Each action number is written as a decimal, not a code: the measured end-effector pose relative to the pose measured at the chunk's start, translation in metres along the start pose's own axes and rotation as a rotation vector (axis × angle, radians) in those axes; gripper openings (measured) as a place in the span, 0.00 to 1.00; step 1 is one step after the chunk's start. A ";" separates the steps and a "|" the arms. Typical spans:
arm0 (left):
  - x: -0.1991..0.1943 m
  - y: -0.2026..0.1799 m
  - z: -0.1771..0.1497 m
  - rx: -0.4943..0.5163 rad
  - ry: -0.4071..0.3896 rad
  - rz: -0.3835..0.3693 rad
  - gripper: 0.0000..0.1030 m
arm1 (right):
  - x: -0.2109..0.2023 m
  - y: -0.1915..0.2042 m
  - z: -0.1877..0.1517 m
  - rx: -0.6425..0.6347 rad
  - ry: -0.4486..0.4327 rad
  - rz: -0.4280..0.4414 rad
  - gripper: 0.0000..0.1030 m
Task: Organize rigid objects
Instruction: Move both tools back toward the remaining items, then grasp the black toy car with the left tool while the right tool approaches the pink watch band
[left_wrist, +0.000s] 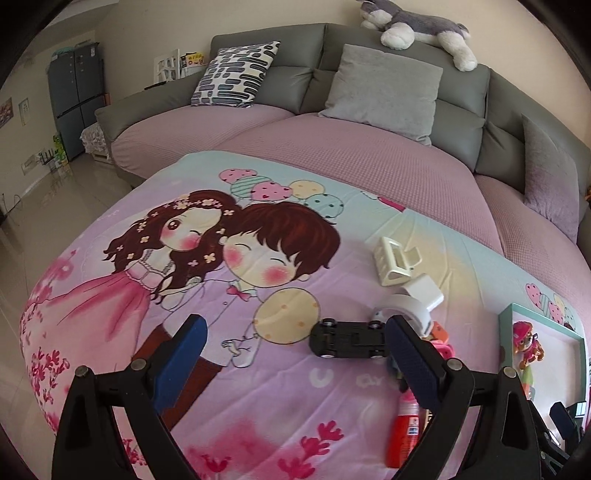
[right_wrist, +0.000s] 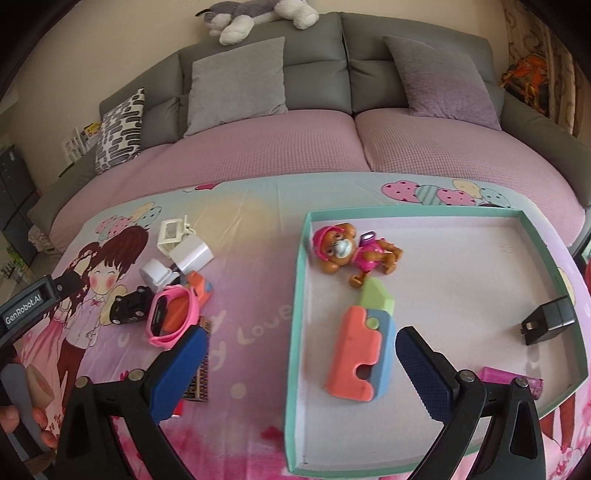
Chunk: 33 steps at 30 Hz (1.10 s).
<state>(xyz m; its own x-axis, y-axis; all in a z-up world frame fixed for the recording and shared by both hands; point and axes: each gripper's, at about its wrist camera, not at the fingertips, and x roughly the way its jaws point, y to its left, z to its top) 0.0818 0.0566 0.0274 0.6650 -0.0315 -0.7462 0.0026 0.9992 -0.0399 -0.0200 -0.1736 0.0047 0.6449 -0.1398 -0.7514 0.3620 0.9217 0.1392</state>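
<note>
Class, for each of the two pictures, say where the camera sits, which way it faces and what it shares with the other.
Left wrist: rides the left tongs, facing the sofa over the black toy car; open blue fingers show.
Right wrist: rides the right tongs, over the teal tray; a hand shows.
Shared: car, tray, puppy figure, plush dog.

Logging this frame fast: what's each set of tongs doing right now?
Left tongs: open, empty, toy car beside the right finger.
Right tongs: open, empty, over the tray.
</note>
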 end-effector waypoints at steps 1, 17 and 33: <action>0.001 0.005 0.000 -0.002 0.003 0.010 0.94 | 0.002 0.005 -0.001 -0.006 0.005 0.015 1.00; 0.017 0.072 -0.003 -0.118 0.070 -0.005 0.94 | 0.022 0.036 -0.006 -0.006 0.059 0.038 1.00; 0.040 0.027 -0.017 0.024 0.180 -0.133 0.94 | 0.029 0.056 -0.014 -0.073 0.076 0.064 0.86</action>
<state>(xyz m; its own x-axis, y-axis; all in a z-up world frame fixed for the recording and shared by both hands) 0.0963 0.0822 -0.0150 0.5137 -0.1646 -0.8421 0.1006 0.9862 -0.1314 0.0094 -0.1204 -0.0182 0.6109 -0.0543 -0.7899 0.2698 0.9522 0.1432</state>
